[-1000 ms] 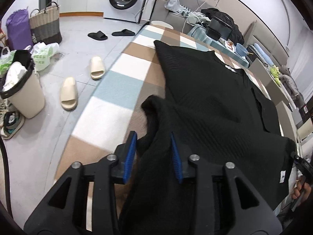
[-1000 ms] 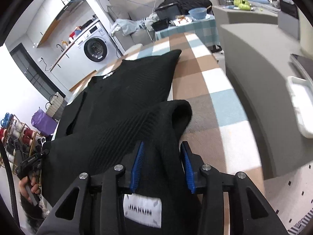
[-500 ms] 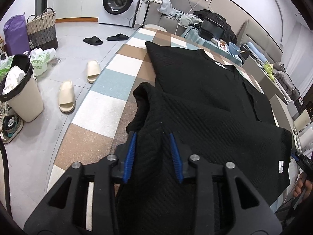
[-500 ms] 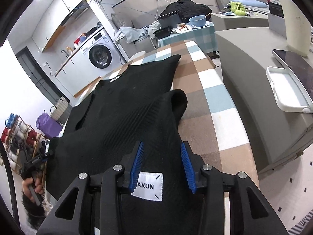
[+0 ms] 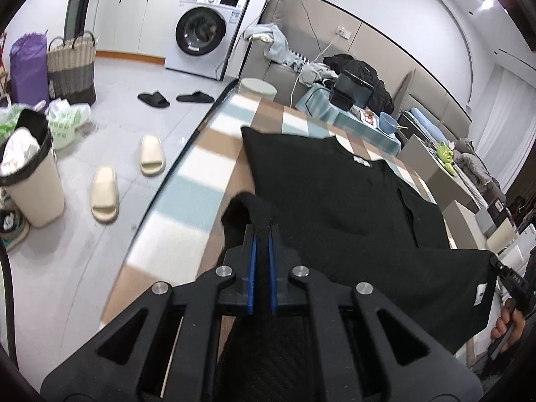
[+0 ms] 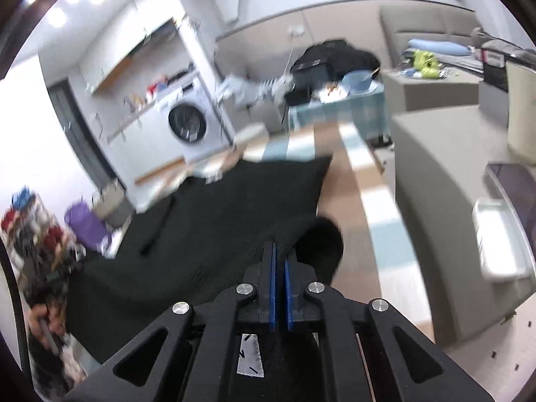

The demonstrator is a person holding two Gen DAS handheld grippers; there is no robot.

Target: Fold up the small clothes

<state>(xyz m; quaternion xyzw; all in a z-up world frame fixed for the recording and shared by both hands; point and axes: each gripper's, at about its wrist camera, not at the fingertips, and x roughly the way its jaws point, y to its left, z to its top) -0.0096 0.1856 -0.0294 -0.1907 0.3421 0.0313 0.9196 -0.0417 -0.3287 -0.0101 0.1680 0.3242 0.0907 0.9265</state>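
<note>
A black knit top (image 5: 338, 194) lies spread over a checked tablecloth (image 5: 197, 181), its near hem lifted. My left gripper (image 5: 262, 234) is shut on the hem's left corner, and black cloth shows between the blue pads. In the blurred right wrist view the same black top (image 6: 234, 221) runs away from me, and my right gripper (image 6: 279, 258) is shut on its right corner; a white label (image 6: 249, 355) hangs under the jaws. The far collar edge with a small white tag (image 5: 361, 161) stays flat on the table.
Left of the table lie cream slippers (image 5: 105, 194), a bin (image 5: 26, 181), a woven basket (image 5: 72, 67) and a washing machine (image 5: 201, 33). A second table with a blue bowl (image 5: 388, 124) stands beyond. A grey sofa and a white tray (image 6: 499, 241) sit at the right.
Both grippers closed from open onto the hem corners of the black top and rose, lifting the near edge off the table. Both views tilted up towards the room.
</note>
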